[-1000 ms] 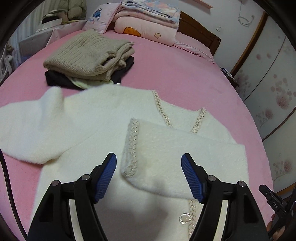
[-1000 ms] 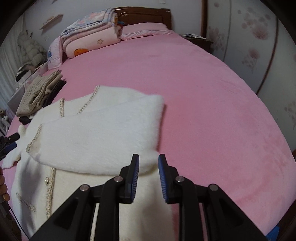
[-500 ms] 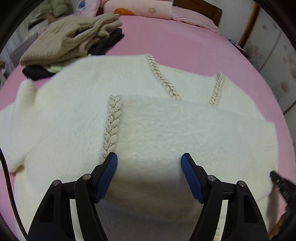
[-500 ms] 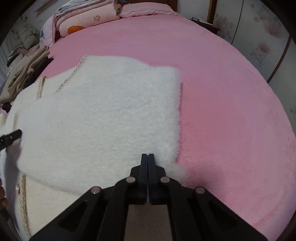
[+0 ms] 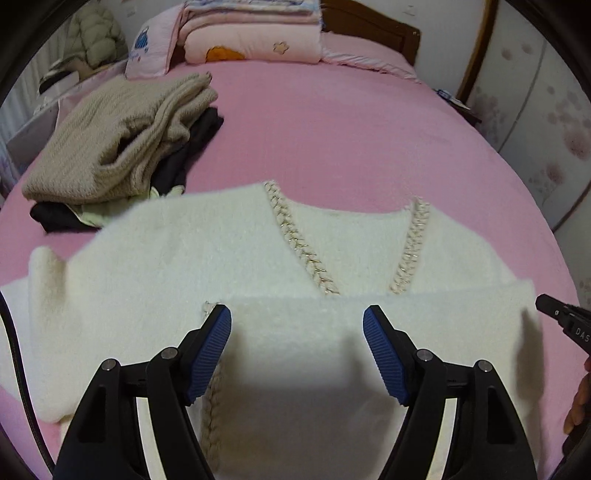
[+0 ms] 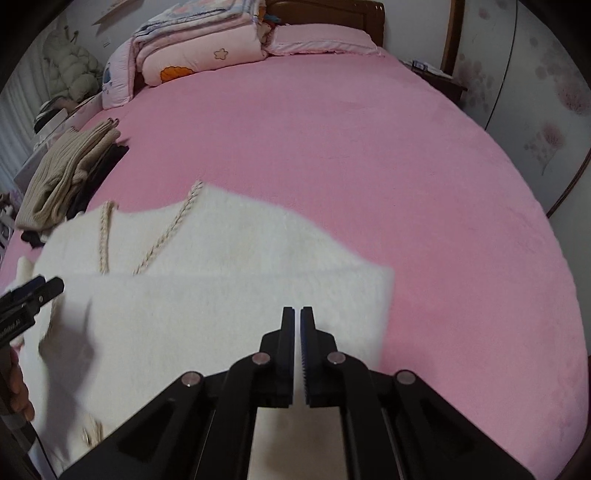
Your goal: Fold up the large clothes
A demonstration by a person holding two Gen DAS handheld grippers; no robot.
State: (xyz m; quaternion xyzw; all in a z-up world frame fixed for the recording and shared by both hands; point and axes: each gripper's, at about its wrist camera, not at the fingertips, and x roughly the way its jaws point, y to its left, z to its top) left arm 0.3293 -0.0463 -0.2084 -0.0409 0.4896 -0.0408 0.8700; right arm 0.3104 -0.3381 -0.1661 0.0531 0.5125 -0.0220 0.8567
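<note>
A fluffy white cardigan (image 5: 177, 266) with braided beige trim lies front-up on the pink bed (image 5: 332, 140). One sleeve (image 5: 332, 332) is folded across its chest. My left gripper (image 5: 297, 328) is open, its blue pads straddling the folded sleeve's cuff end. My right gripper (image 6: 298, 321) is shut on the sleeve's other end (image 6: 229, 325) and holds it slightly lifted. The cardigan also shows in the right wrist view (image 6: 229, 236). The other sleeve (image 5: 40, 288) lies spread at the left.
A folded beige knit sweater (image 5: 122, 136) sits on dark clothes (image 5: 192, 147) at the back left. Folded pink quilts and pillows (image 5: 251, 40) lie by the wooden headboard (image 5: 373, 29). The bed's right side (image 6: 406, 166) is bare pink sheet.
My right gripper closed on the sleeve's fold edge and lifted it. Both grippers dipped close to the cardigan, then pulled back and up. The left gripper stayed open.
</note>
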